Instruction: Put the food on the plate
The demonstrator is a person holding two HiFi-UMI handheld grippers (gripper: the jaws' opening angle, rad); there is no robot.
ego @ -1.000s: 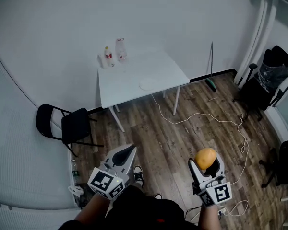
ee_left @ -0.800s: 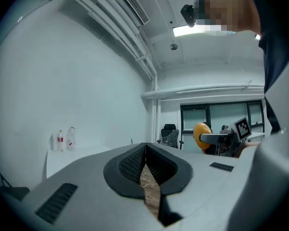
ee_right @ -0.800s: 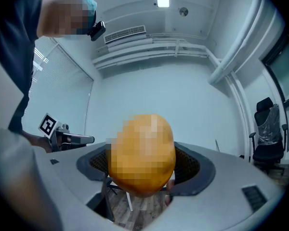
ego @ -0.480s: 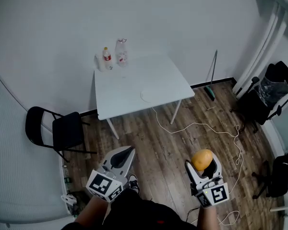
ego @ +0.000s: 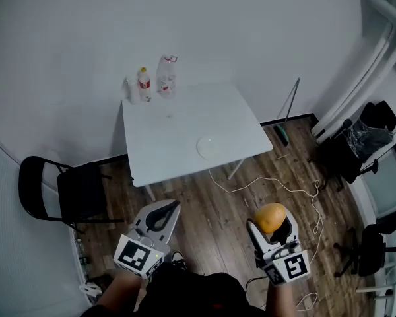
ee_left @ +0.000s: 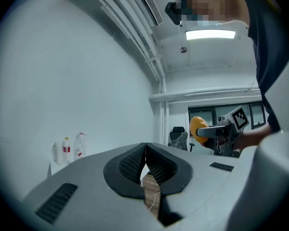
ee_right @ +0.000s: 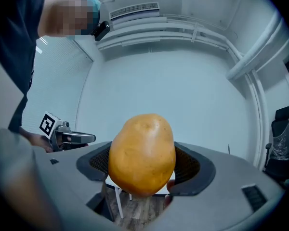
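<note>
Right gripper [ego: 272, 226]: jaws were clamped on the potato [ee_right: 142, 154]; its long axis stood upright between them; held over the floor
Left gripper [ego: 160, 218]: jaws were together; nothing between them
Plate [ego: 209, 146]: lay on the table [ego: 158, 131], near its front edge; well apart from the potato, ahead and slightly left
Nearer hand: the right, by my judgement; the carry ran forward, over that edge

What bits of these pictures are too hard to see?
The plate: head view, too small, and white on the white table, to tell whether it's empty.
The bottles: head view, labels too small to read.
The table again: right gripper view, mostly hidden behind the potato.
</note>
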